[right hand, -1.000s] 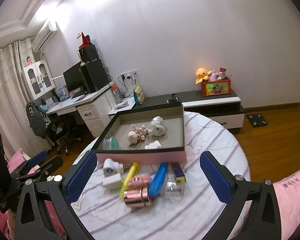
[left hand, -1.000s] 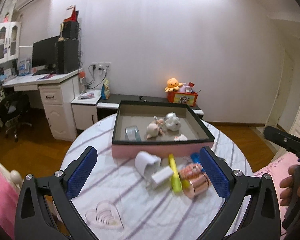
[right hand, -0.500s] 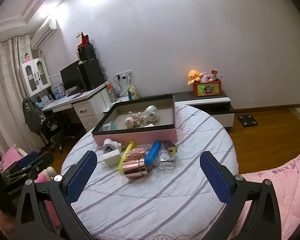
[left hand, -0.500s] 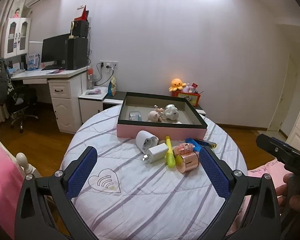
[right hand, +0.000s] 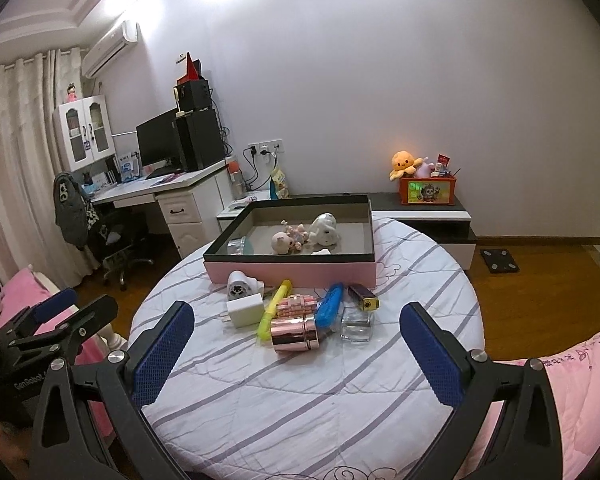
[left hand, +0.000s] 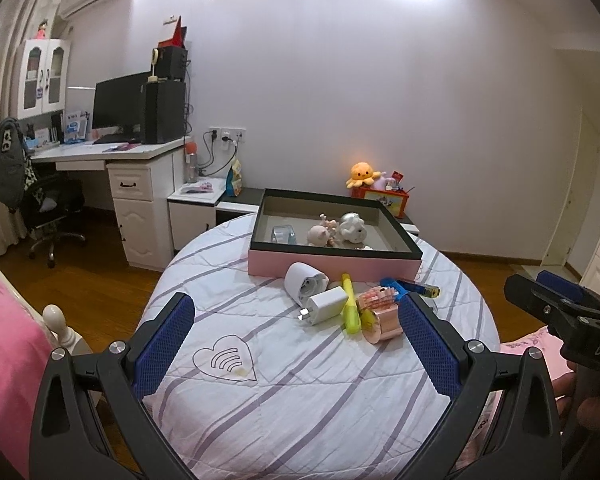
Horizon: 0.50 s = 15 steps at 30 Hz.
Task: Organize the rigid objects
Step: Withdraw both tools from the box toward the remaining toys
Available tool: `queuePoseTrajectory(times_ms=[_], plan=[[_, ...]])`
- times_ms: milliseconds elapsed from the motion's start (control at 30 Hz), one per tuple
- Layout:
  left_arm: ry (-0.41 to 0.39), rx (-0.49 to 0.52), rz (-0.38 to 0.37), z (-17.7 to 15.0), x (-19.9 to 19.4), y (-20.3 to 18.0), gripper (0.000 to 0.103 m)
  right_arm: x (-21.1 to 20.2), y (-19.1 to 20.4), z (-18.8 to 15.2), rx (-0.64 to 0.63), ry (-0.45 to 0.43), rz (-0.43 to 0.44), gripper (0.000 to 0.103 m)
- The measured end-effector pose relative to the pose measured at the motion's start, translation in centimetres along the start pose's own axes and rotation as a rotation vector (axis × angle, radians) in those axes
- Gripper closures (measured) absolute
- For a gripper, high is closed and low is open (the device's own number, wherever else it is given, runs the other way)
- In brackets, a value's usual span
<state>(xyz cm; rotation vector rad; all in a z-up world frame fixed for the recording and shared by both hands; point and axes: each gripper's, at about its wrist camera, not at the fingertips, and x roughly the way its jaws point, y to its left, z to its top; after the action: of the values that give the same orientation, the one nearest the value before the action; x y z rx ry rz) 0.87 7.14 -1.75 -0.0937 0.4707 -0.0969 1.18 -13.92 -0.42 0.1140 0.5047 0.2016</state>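
While both tongs, L gripper [left hand: 296, 342] & R gripper [right hand: 296, 342], gape wide, empty, yellow highlighter [right hand: 275, 308] lies w/ long axis toward pink tray [right hand: 292, 273], beside copper tube [right hand: 296, 333].

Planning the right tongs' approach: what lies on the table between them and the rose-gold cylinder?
Only bare striped tablecloth, seen in the right wrist view. The right tongs stand open short of the rose-gold cylinder, with nothing in between.

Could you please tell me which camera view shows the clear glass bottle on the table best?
The right wrist view: the clear glass bottle lies unobstructed. In the left wrist view I cannot make it out.
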Motion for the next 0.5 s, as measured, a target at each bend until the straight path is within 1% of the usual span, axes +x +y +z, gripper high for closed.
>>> queuePoseTrajectory(times_ms=[500], plan=[[0.024, 0.009, -0.007, -0.33, 0.55, -0.52, 0.000, -0.16, -0.76, 0.12, 0.013, 0.007, -0.014, 0.000]])
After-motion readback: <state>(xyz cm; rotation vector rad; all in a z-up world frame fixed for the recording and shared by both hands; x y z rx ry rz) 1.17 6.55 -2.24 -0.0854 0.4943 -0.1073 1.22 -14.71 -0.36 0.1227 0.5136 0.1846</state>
